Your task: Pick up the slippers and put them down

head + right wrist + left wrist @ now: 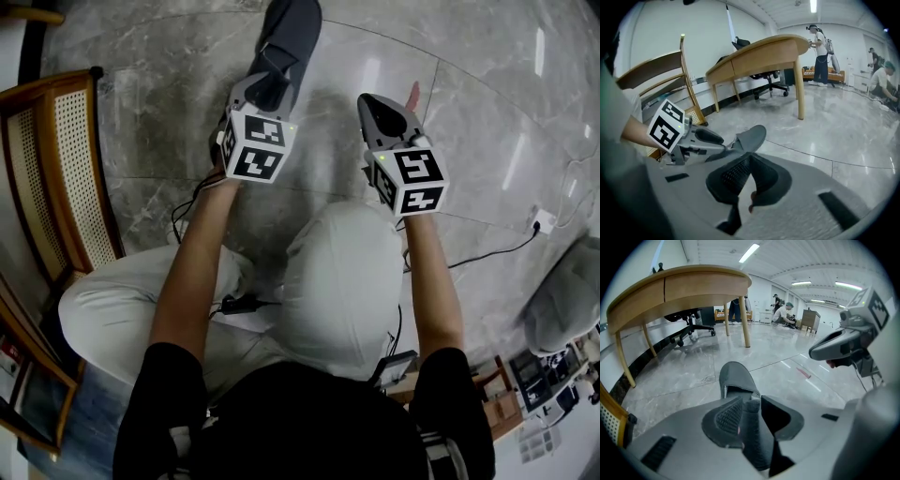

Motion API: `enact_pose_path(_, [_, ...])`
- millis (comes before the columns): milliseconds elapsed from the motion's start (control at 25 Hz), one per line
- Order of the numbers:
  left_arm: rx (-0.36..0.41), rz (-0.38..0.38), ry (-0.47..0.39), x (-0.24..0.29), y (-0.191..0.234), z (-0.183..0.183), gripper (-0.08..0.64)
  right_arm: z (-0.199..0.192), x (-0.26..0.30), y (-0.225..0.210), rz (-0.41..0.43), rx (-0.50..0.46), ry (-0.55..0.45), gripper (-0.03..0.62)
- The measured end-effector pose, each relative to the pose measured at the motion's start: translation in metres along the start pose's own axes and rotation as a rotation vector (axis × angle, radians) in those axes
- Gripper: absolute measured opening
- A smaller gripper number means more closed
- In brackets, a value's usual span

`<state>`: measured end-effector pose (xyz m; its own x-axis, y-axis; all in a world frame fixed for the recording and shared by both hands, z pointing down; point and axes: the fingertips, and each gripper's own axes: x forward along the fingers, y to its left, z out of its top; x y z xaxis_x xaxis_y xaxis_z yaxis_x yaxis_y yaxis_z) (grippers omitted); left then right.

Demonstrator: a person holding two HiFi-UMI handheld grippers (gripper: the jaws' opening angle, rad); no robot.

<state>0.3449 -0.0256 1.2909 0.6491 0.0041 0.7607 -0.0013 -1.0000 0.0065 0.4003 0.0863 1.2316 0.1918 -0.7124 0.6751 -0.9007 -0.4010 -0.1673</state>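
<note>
— What has the left gripper got?
— No grip. Its jaws stand apart around the rear edge of the dark grey fabric slipper, with a gap on one side.
— And the right gripper?
— Jaw tips together, nothing between them.
— Where's the slipper?
— Flat on the glossy grey marble floor, toe pointing away.

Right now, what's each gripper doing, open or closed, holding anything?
Left gripper: open; heel of the grey slipper between its jaws, not clamped.
Right gripper: shut, empty.
</note>
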Motion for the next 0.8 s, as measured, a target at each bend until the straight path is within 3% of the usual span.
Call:
enact_pose_path(160, [0.017, 0.002, -0.005, -0.019, 0.012, 0.013, 0.066, 0.017, -0.008, 0.003, -0.014, 0.01, -0.002, -0.014])
enact_pose_path(360, [-0.043, -0.033, -0.041, -0.058, 0.028, 0.041, 0.021, 0.051, -0.026, 0.009, -0.046, 0.034, -0.015, -0.014])
enact_pose_path(800, [-0.018, -0.088, -0.125, -0.155, 0.049, 0.106, 0.009, 0.141, -0.093, 0.034, -0.098, 0.026, 0.018, -0.014])
